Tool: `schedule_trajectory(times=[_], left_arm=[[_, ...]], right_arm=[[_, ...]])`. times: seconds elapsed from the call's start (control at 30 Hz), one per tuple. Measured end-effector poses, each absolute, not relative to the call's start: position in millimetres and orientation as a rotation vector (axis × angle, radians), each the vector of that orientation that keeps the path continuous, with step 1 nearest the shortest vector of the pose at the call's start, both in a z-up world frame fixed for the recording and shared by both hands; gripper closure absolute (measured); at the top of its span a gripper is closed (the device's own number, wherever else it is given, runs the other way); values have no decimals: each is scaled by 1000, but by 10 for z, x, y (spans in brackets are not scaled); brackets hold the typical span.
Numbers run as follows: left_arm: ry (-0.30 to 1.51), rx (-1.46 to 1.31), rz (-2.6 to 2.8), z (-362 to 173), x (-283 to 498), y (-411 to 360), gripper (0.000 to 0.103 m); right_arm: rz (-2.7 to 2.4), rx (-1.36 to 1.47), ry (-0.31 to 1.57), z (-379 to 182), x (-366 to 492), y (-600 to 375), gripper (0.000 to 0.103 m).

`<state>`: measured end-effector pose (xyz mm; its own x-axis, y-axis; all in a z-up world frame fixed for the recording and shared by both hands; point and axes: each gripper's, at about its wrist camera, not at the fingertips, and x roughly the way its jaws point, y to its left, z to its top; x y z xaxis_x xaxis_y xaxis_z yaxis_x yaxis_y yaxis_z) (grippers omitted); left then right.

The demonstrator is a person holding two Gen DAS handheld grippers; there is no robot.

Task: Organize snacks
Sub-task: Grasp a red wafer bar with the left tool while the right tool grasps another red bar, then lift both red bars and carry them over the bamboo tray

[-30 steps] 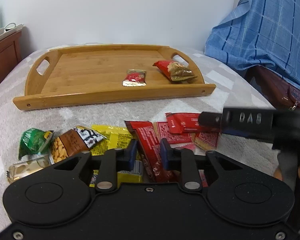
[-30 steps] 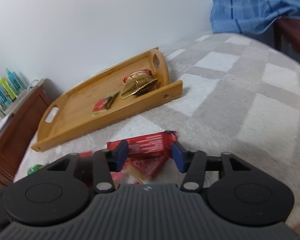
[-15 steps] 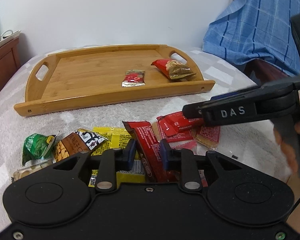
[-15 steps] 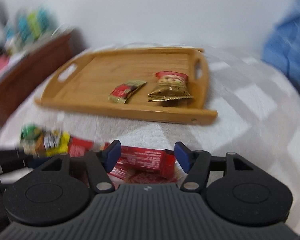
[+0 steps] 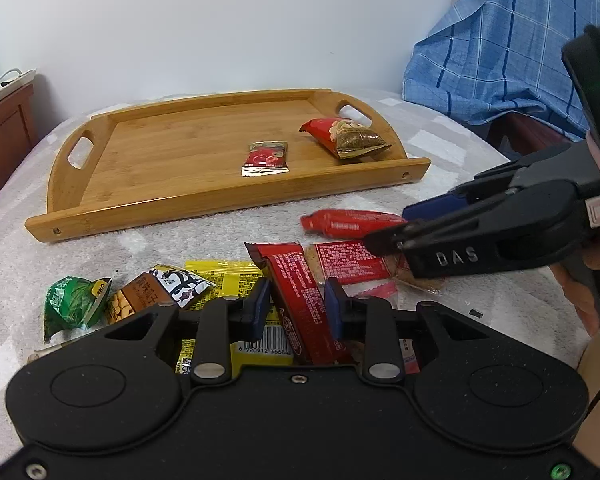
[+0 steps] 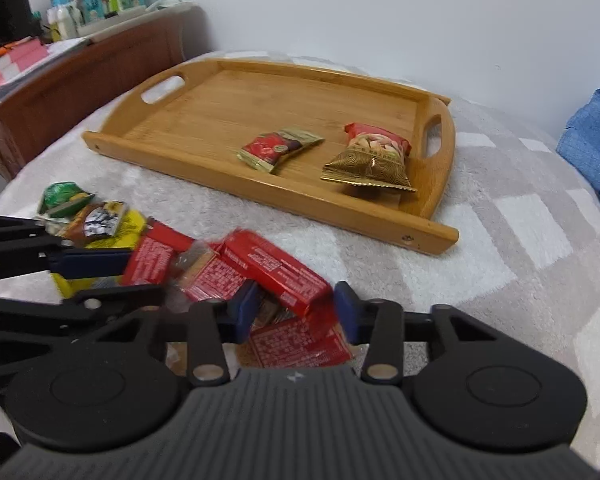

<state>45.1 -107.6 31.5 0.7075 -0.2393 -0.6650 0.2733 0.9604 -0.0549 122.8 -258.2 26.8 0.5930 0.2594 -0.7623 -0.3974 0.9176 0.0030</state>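
A wooden tray (image 5: 160,200) (image 6: 204,168) holds a small red packet (image 5: 266,158) (image 6: 278,146) and a red-and-gold nut bag (image 5: 346,136) (image 6: 374,156). A pile of snacks lies in front of it. My right gripper (image 6: 295,308) (image 5: 396,228) is shut on a red bar (image 6: 274,266) (image 5: 352,222) and holds it just above the pile. My left gripper (image 5: 296,306) (image 6: 100,276) is partly open, low over a long red bar (image 5: 300,292), its fingers on either side of it.
Also in the pile are a yellow packet (image 5: 228,280), a brown peanut packet (image 5: 156,288), a green packet (image 5: 74,306) and flat red wafer packets (image 5: 350,266). A wooden cabinet (image 6: 80,80) with bottles stands at the left. A blue checked cloth (image 5: 512,48) hangs at the right.
My right gripper has closed on the red bar, lifted it off the pile and swung round to face the tray. My left gripper has stayed put.
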Motion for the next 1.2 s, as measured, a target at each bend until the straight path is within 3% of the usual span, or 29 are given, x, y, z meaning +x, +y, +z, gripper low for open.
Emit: schedule_trajectory(times=[0.1,0.2,0.27,0.3,0.67,0.83,0.93,1.2], left_arm=[[728,55,-283,315,454,-1082,75],[722,58,-278,330,476,-1076,75],[717,57,-270,343,490,-1059,76],[714,56,-267,350,494,-1047,76],[705,62,-248,373,606,-982,74],[696,71,-238,370,545,-993,69],[687,71,-213,375,500,-988,69],[681,93,-203,346,420,-1025,70]], right_arm=[[375,-136,854,267,1231,-2584,63],[439,-78,863,291,1208,-2619,59],[480,-23,864,316,1189,-2654,44],[496,5,861,330,1177,-2678,43],[467,-1,842,299,1300,-2533,42],[460,-21,832,255,1282,-2436,69],[431,-27,801,255,1222,-2415,76],[377,46,735,289,1072,-2471,76]])
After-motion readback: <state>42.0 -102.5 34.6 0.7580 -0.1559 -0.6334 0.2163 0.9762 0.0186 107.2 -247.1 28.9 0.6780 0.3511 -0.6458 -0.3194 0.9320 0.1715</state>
